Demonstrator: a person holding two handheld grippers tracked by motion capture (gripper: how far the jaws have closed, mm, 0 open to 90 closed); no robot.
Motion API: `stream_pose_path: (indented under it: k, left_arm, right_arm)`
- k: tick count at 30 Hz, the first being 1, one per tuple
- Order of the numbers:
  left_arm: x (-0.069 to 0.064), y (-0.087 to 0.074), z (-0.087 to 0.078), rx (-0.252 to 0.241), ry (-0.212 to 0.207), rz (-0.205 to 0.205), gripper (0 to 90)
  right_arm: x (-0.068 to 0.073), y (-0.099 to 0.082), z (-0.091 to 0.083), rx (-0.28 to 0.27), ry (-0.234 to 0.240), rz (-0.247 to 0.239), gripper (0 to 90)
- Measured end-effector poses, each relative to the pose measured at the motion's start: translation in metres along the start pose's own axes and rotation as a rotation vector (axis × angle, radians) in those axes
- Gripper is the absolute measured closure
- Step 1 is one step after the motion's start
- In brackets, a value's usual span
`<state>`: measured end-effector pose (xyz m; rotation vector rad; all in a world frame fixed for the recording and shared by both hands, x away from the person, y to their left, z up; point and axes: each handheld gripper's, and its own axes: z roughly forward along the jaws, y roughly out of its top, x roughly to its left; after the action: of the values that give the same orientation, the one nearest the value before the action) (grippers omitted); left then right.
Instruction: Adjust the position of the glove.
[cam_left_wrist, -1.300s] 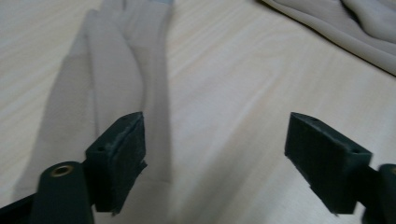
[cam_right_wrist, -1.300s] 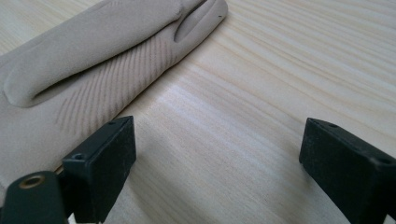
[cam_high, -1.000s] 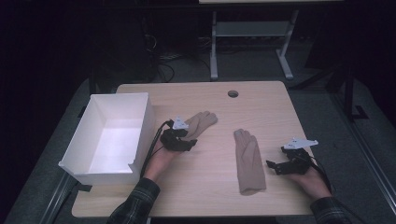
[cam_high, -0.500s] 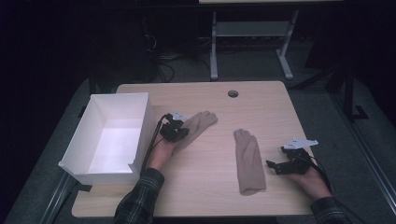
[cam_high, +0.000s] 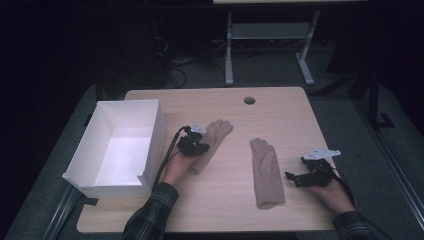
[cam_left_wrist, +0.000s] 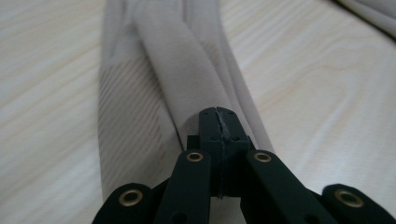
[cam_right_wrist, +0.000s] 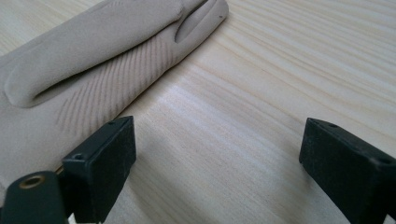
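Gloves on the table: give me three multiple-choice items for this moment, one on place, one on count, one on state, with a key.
1. Where does the white box stand?
A. at the table's left edge
B. at its right edge
C. between the gloves

2. How many beige gloves lie on the table?
A. one
B. two
C. three

3. How are the left tongs?
A. wide open above the table
B. shut on the left glove
C. inside the box

Key: 1 A, the high view shows the box left of both gloves. 2 B, the left glove and the right glove lie apart. 3 B, the left gripper view shows the jaws pinched together on a fold of it.
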<state>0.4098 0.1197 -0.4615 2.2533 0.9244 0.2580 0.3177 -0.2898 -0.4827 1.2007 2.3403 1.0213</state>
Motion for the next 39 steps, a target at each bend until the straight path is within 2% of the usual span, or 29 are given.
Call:
stream_pose_path:
  k: [3, 5, 7, 11, 12, 14, 15, 16, 18, 19, 21, 23, 24, 27, 28, 32, 39]
  left_arm:
    - [-0.008, 0.001, 0.001, 0.004, -0.038, 0.003, 89.8]
    - [-0.011, 0.001, 0.001, 0.006, -0.046, 0.009, 89.9]
    - [-0.020, 0.000, 0.002, 0.004, -0.071, 0.008, 89.8]
    - [-0.025, -0.001, 0.001, 0.001, -0.078, 0.010, 89.6]
    - [-0.024, -0.001, -0.001, -0.006, -0.077, 0.007, 89.6]
    - [-0.020, 0.000, -0.006, -0.029, -0.070, -0.006, 83.1]
    - [-0.018, 0.001, -0.009, -0.041, -0.056, -0.011, 83.1]
    - [-0.010, 0.002, -0.016, -0.056, -0.019, -0.016, 81.0]
    - [-0.005, 0.002, -0.018, -0.063, -0.004, -0.031, 78.9]
    - [0.004, 0.000, -0.020, -0.081, 0.014, -0.073, 78.1]
    - [0.012, -0.003, -0.021, -0.080, 0.042, -0.094, 75.4]
    - [0.016, -0.004, -0.021, -0.079, 0.045, -0.105, 74.2]
    - [0.021, -0.007, -0.020, -0.081, 0.039, -0.131, 70.7]
    - [0.024, -0.010, -0.017, -0.069, 0.025, -0.145, 68.5]
    - [0.024, -0.011, -0.014, -0.063, 0.006, -0.146, 66.7]
    - [0.021, -0.011, -0.009, -0.043, 0.010, -0.134, 66.4]
    - [0.022, -0.013, -0.007, -0.031, -0.029, -0.144, 81.2]
  right_arm:
    - [0.000, 0.000, 0.000, 0.000, 0.000, 0.000, 10.1]
    - [0.000, 0.000, 0.000, 0.000, 0.000, 0.000, 10.1]
    - [0.000, 0.000, 0.000, 0.000, 0.000, 0.000, 10.1]
    - [0.000, 0.000, 0.000, -0.001, 0.001, -0.001, 10.1]
    - [0.000, 0.000, 0.000, -0.001, 0.001, -0.001, 10.1]
    - [0.000, 0.000, 0.000, 0.000, 0.001, 0.001, 10.2]
    - [0.000, 0.000, 0.000, 0.000, 0.001, 0.001, 10.2]
    - [0.000, 0.000, 0.000, -0.001, 0.001, -0.002, 10.2]
    - [0.000, 0.000, 0.000, -0.001, 0.001, -0.003, 10.2]
    - [0.000, 0.000, 0.000, 0.000, 0.001, -0.001, 10.2]
    - [0.000, 0.000, 0.000, -0.001, 0.000, 0.001, 10.2]
    - [0.000, 0.000, 0.000, -0.001, 0.000, 0.000, 10.2]
    - [0.000, 0.000, 0.000, -0.001, 0.000, 0.000, 10.2]
    - [0.000, 0.000, 0.000, -0.001, 0.000, 0.000, 10.2]
    - [0.000, 0.000, 0.000, -0.001, 0.000, 0.000, 10.2]
    - [0.000, 0.000, 0.000, -0.001, 0.000, 0.000, 10.2]
    - [0.000, 0.000, 0.000, -0.001, 0.000, -0.001, 10.2]
